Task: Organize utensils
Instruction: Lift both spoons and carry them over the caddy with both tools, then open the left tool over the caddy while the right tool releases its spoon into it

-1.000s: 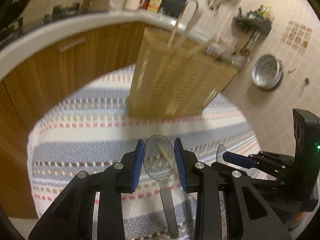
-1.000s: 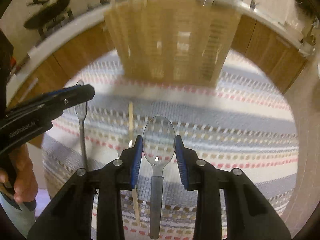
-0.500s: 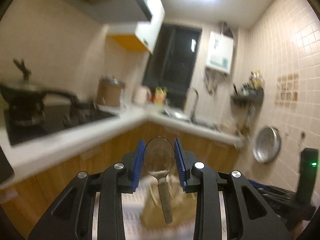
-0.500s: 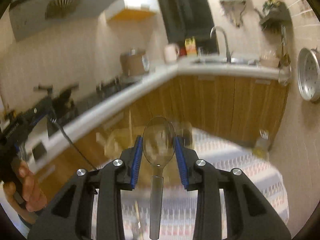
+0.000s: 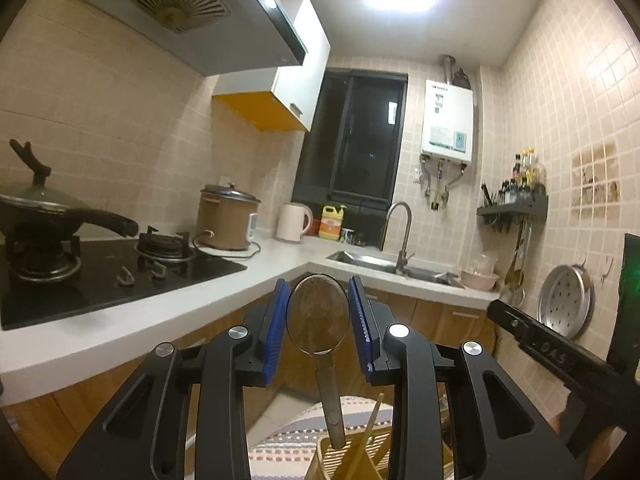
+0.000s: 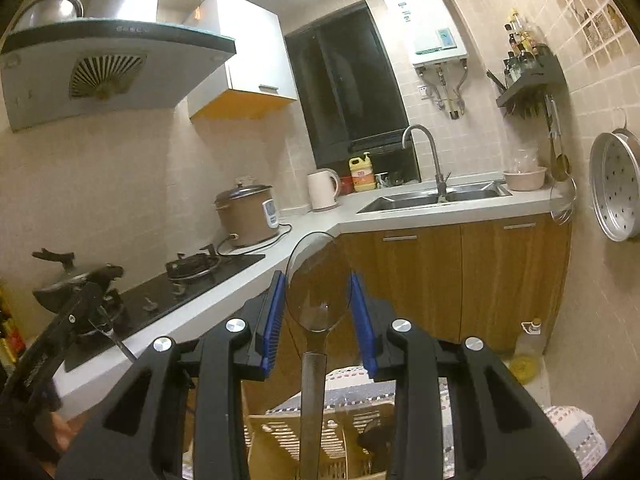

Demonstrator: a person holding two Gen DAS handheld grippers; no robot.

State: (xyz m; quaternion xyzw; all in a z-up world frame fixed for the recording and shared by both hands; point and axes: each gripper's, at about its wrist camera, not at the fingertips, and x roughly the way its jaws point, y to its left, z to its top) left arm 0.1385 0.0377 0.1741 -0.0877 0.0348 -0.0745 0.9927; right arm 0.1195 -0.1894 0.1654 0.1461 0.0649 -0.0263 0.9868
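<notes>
My left gripper (image 5: 318, 320) is shut on a clear plastic spoon (image 5: 318, 312), bowl up, handle hanging down into the tan slatted utensil holder (image 5: 352, 456) below. Chopsticks (image 5: 366, 436) stand in that holder. My right gripper (image 6: 318, 306) is shut on a second clear spoon (image 6: 318, 280), its handle reaching down over the same holder (image 6: 280, 436). Both grippers are raised and point at the kitchen wall. The right gripper's body shows at the right of the left wrist view (image 5: 556, 356); the left one shows at the left of the right wrist view (image 6: 48, 344).
The holder stands on a striped cloth (image 6: 568, 428). Behind are a white L-shaped counter (image 5: 128, 320) with a gas hob (image 5: 100, 276), a wok (image 5: 36, 208), a rice cooker (image 5: 226, 216), a kettle (image 6: 322, 190) and a sink (image 6: 432, 196). A bottle (image 6: 528, 344) stands on the floor.
Both grippers have lifted from low over the striped cloth and tilted upward, carrying their spoons. The view swung from the cloth and holder front to the kitchen wall, with the holder now underneath.
</notes>
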